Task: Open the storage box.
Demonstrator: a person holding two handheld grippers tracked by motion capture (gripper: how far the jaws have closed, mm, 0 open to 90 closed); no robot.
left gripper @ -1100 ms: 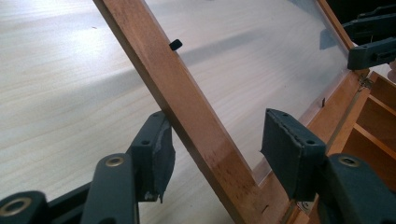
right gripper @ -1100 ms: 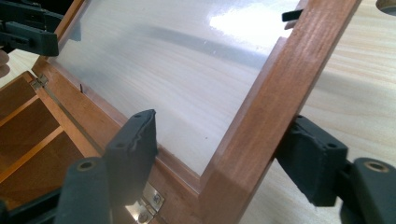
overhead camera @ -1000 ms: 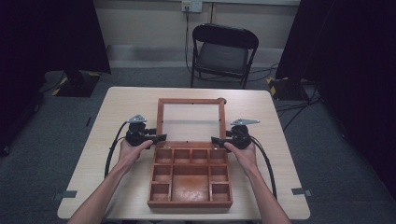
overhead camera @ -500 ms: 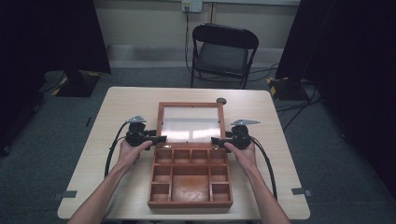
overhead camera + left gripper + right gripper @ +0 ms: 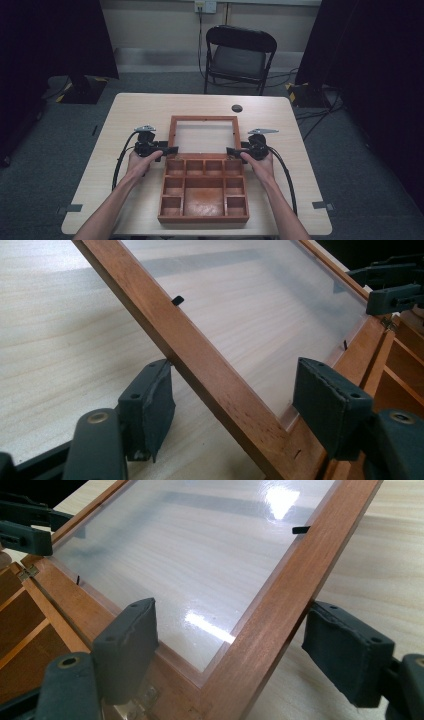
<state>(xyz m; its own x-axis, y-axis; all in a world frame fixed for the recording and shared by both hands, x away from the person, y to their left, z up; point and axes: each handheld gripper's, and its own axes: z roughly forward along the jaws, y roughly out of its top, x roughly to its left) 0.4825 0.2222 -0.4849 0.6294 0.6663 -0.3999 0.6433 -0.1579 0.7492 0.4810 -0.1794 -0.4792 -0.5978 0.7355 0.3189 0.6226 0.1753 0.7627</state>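
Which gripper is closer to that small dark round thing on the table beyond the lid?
Right. The right gripper sits at the lid's right side, almost straight below the dark round spot. The left gripper is at the lid's left side, clearly farther across.

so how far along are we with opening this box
Mostly done: the wooden box is open, its compartments exposed, and the glass lid is swung back past the hinge, low over the table. In hand: the left gripper and right gripper each straddle a side rail of the lid frame, jaws open and not clamped. Left: probably only letting the lid rest and pulling both grippers away.
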